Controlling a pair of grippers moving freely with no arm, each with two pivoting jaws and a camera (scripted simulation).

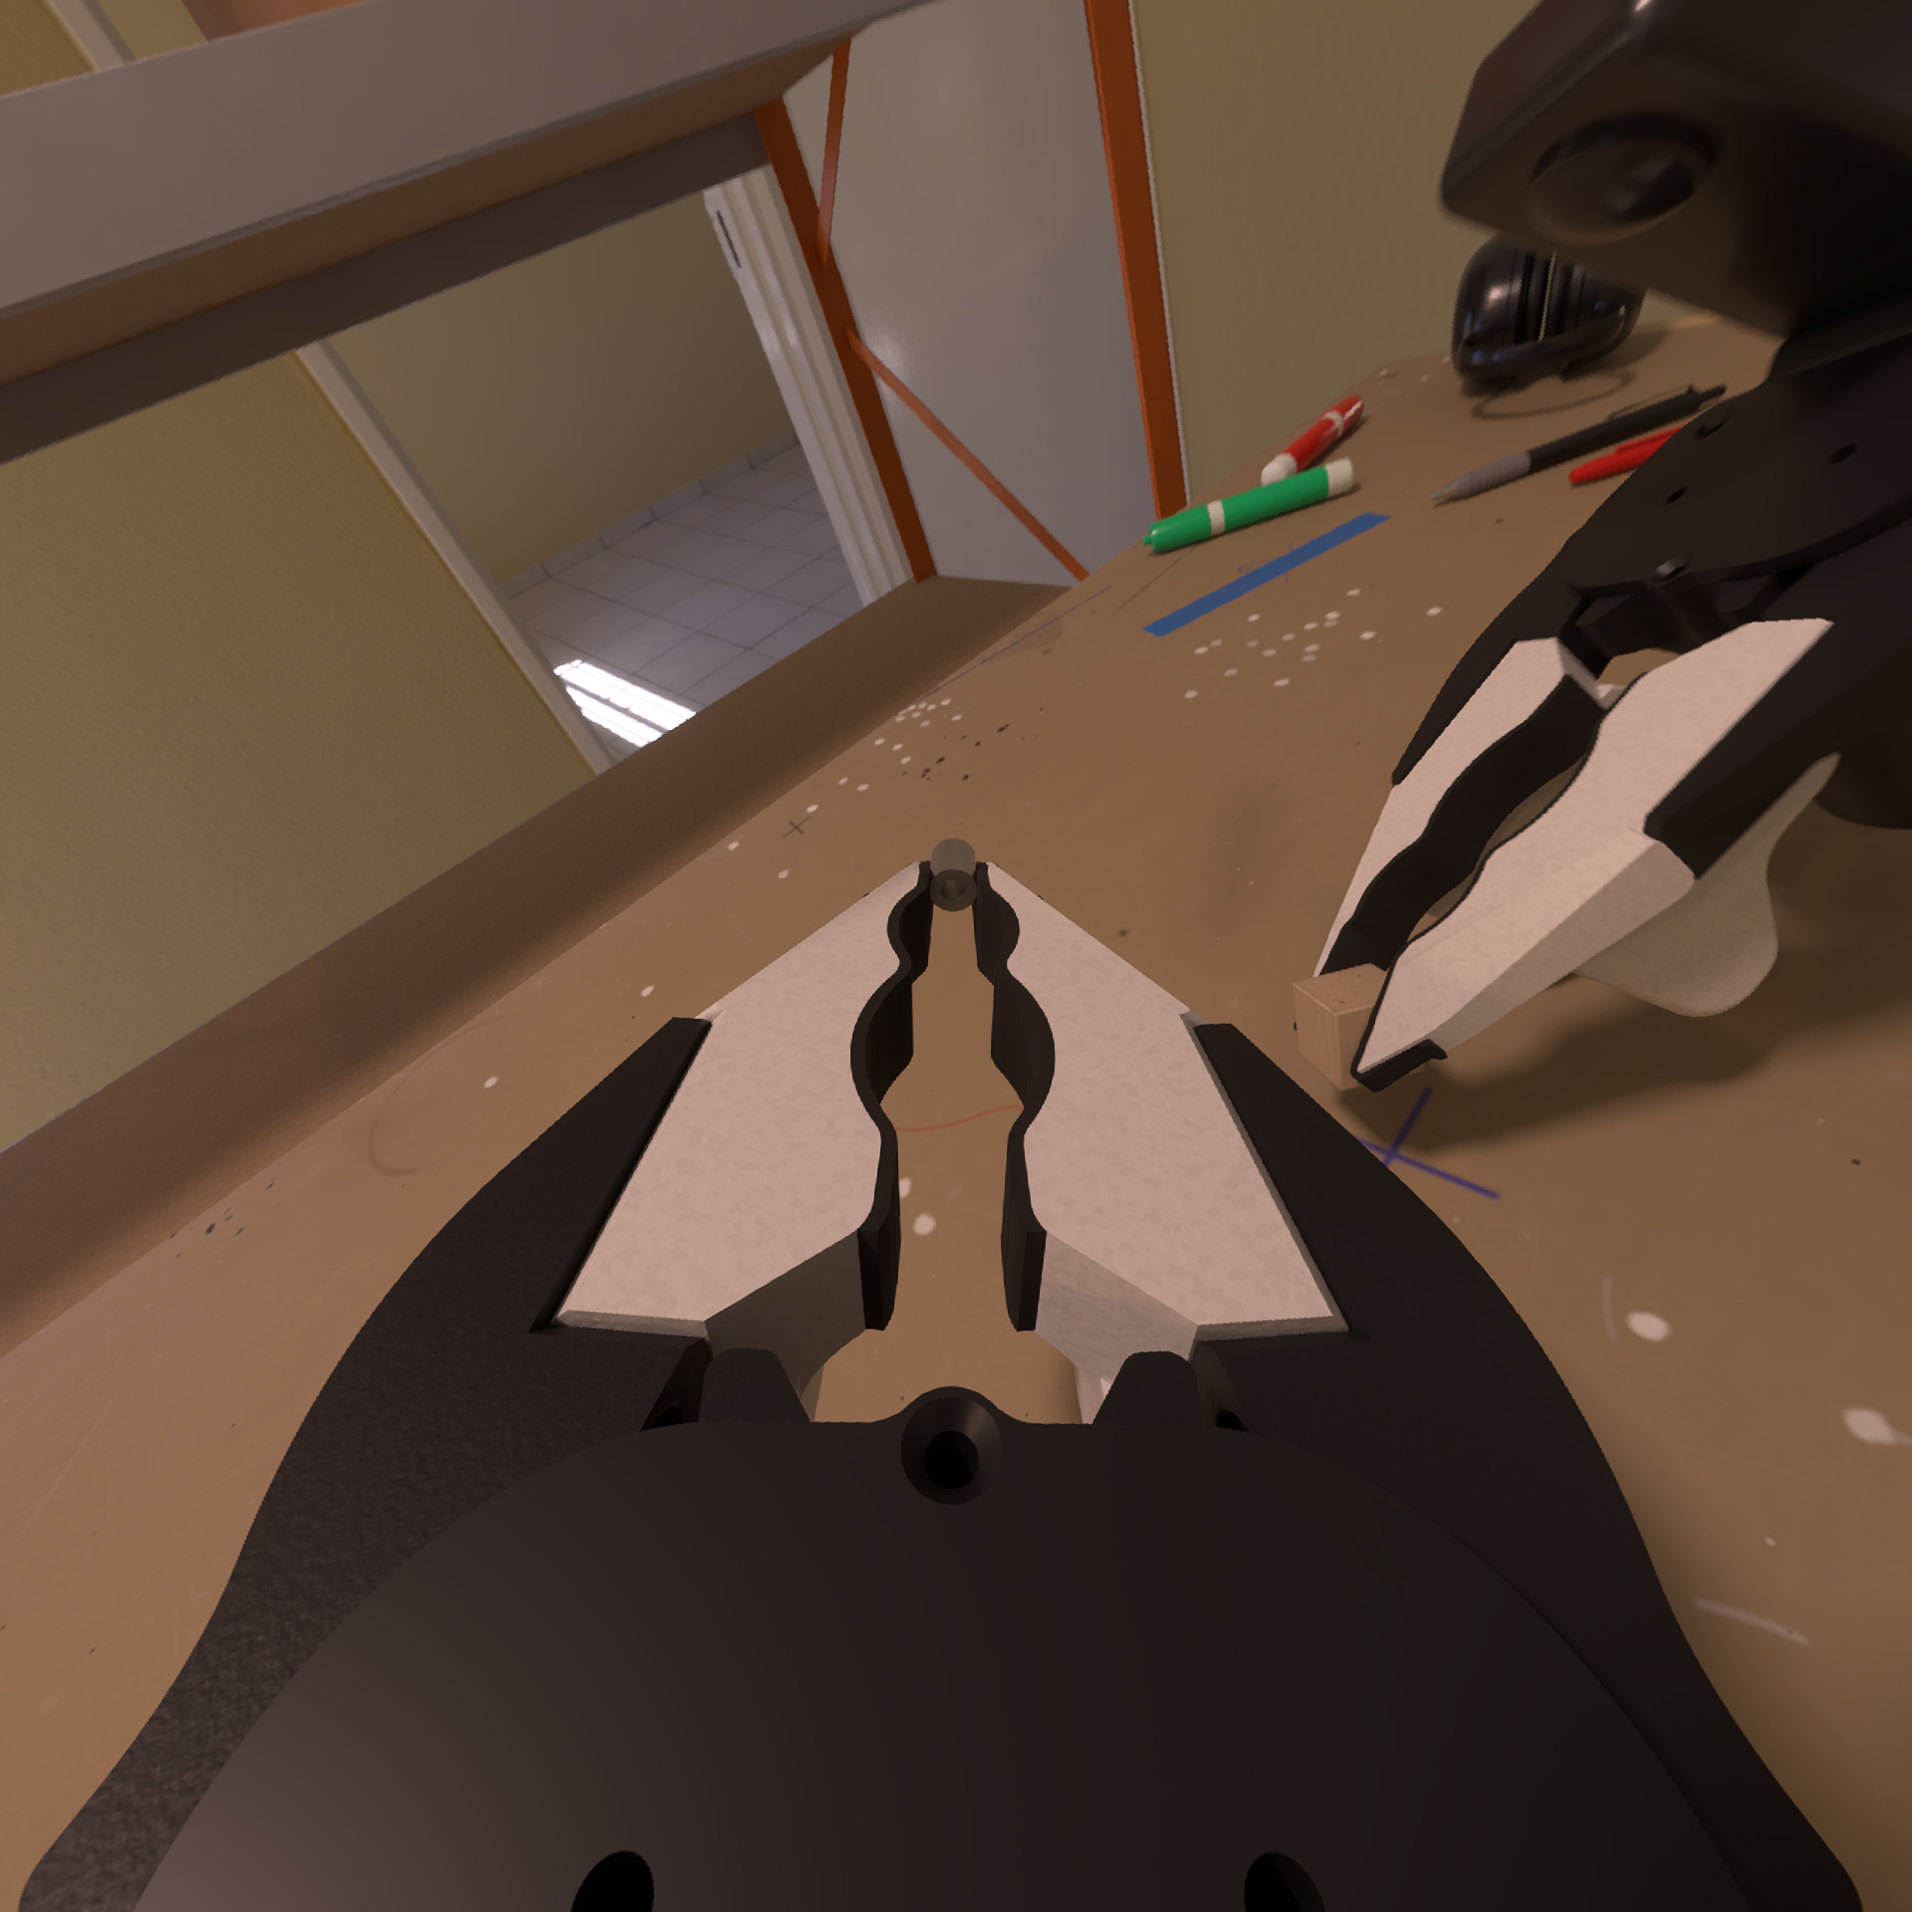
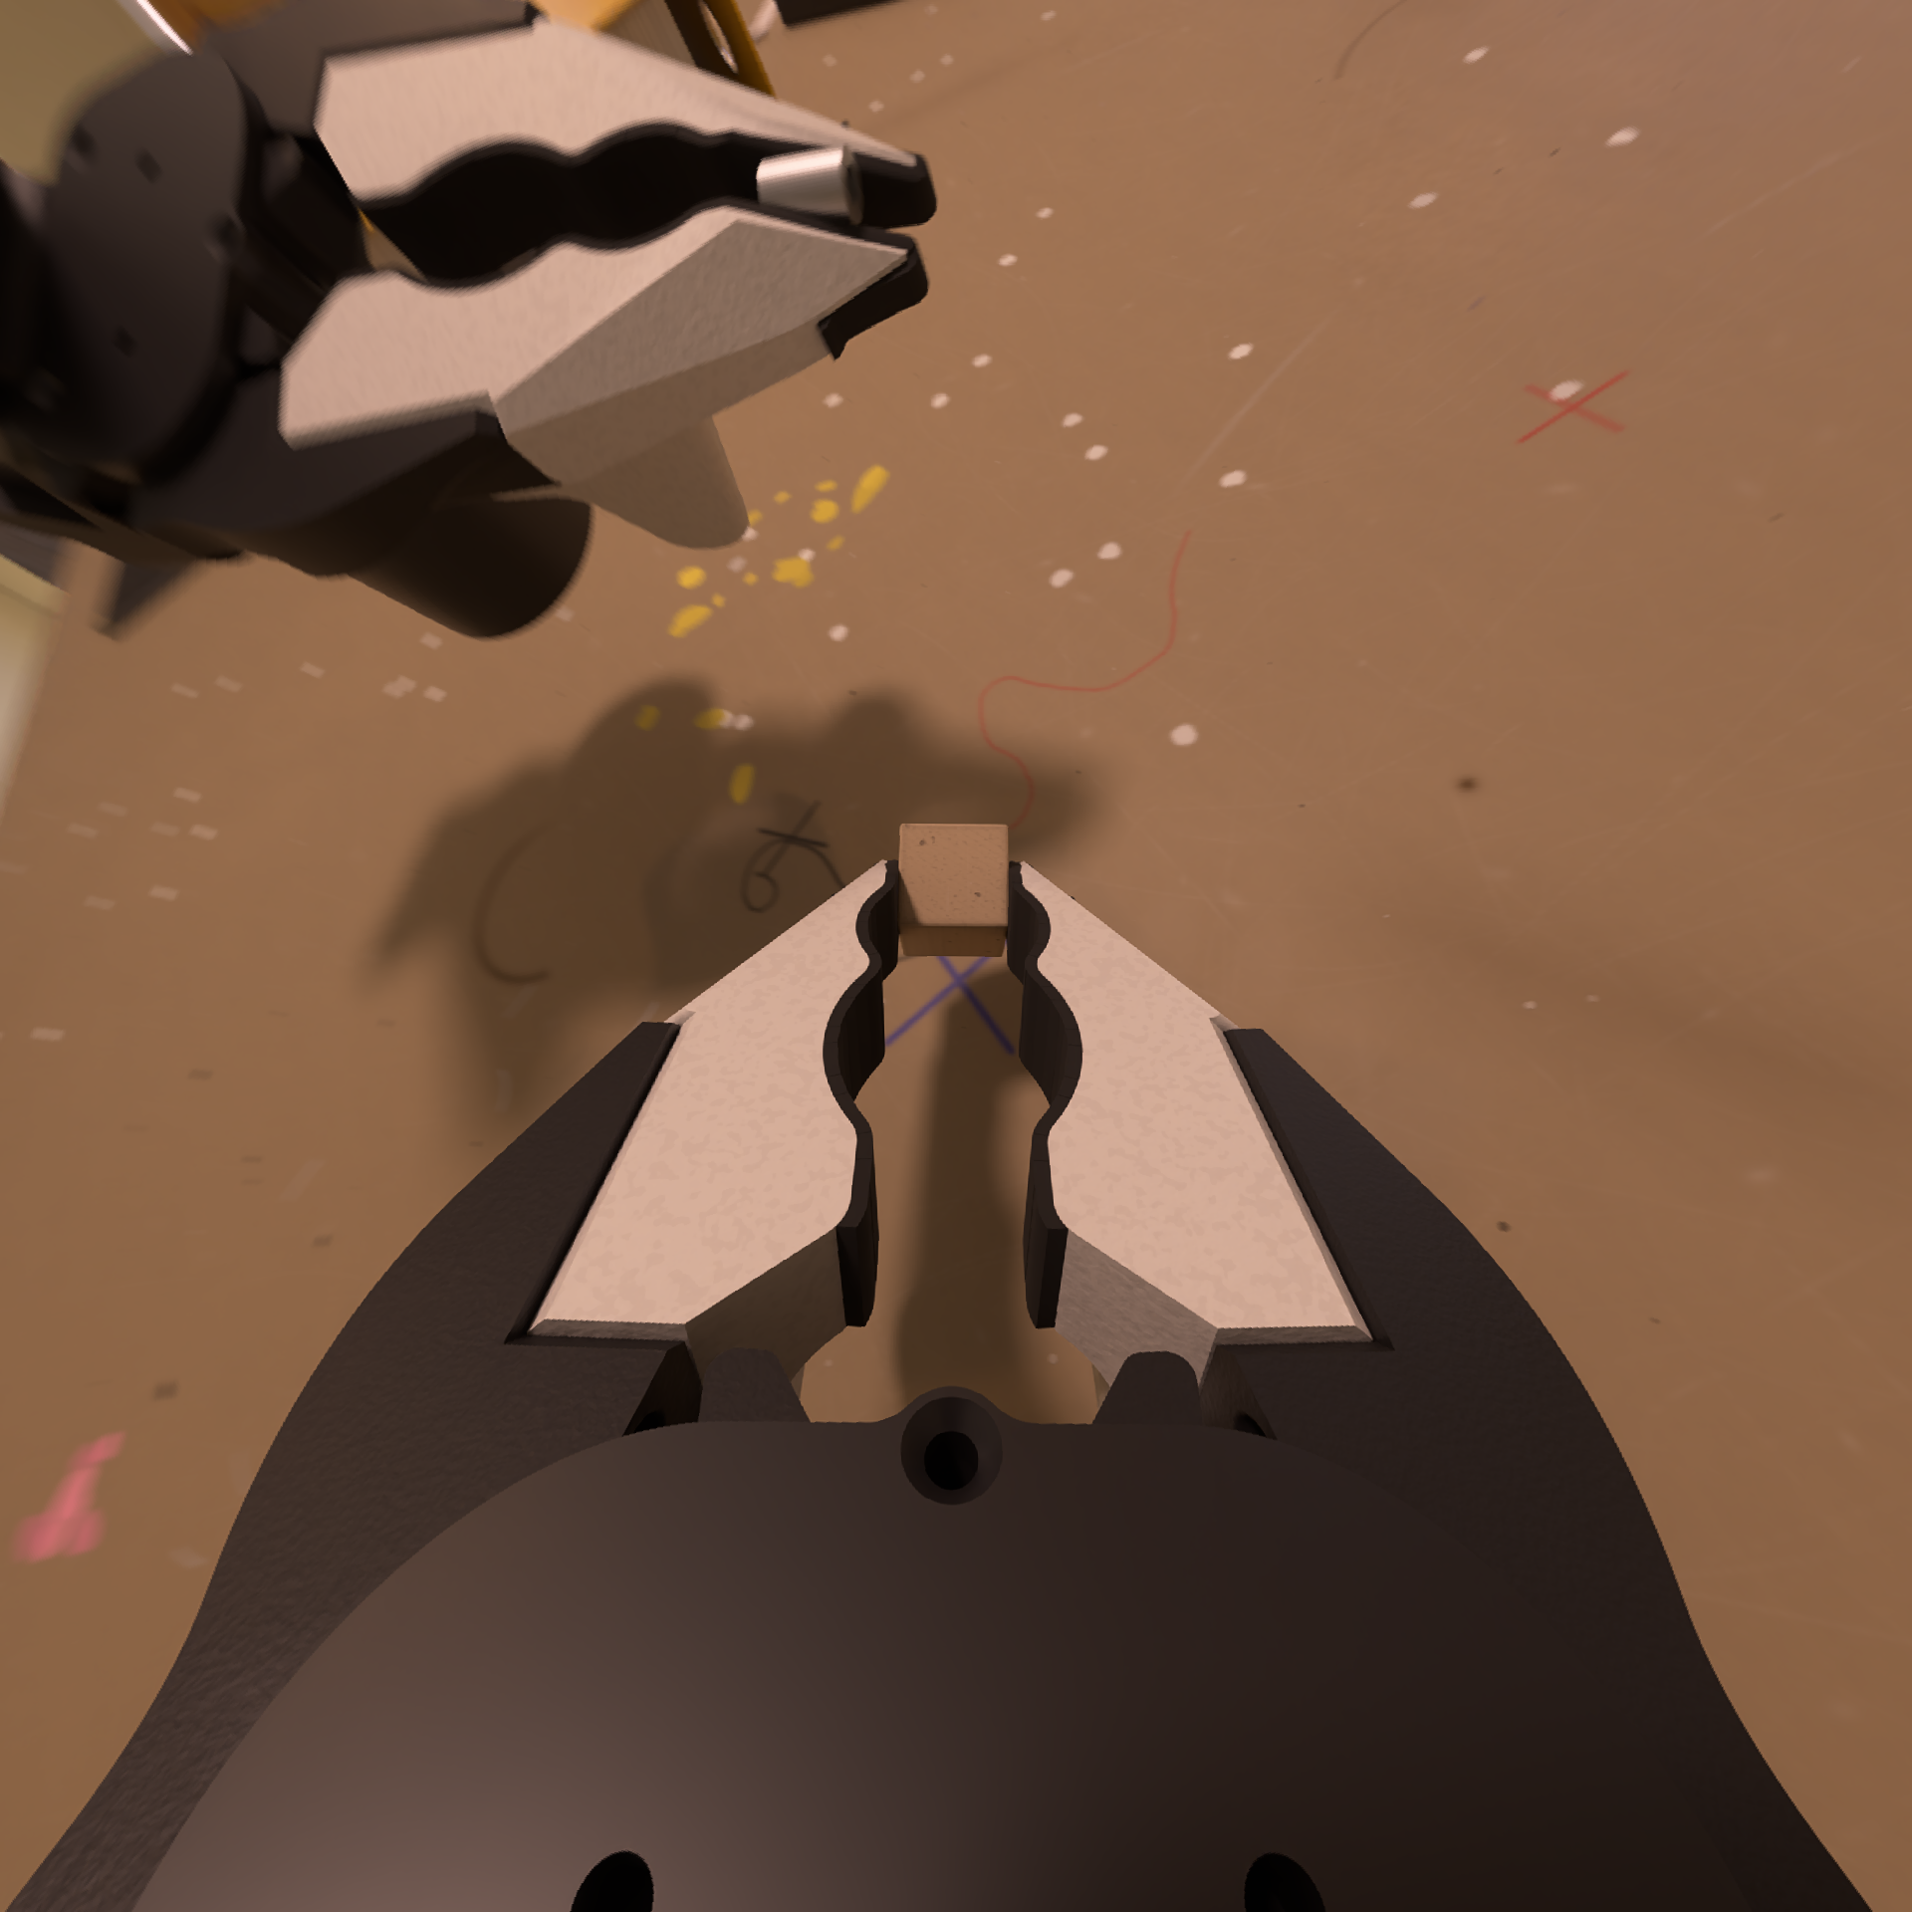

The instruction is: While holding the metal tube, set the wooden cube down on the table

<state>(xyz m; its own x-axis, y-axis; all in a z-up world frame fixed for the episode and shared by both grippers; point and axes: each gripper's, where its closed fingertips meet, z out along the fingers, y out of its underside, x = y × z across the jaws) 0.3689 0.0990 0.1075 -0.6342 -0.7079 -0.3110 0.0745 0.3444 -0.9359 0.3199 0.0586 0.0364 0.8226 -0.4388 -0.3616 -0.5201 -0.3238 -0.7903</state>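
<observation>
My left gripper is shut on a short grey metal tube pinched at its fingertips, held above the brown table. It also shows in the right wrist view at the upper left, with the shiny tube between its tips. My right gripper is shut on a small wooden cube at its fingertips, above a blue cross mark. In the left wrist view the right gripper comes down from the upper right with the cube close to the table or on it.
Green marker and red marker, a blue tape strip, pens and a black object lie at the table's far side. The table edge runs along the left. A red cross mark is to the right.
</observation>
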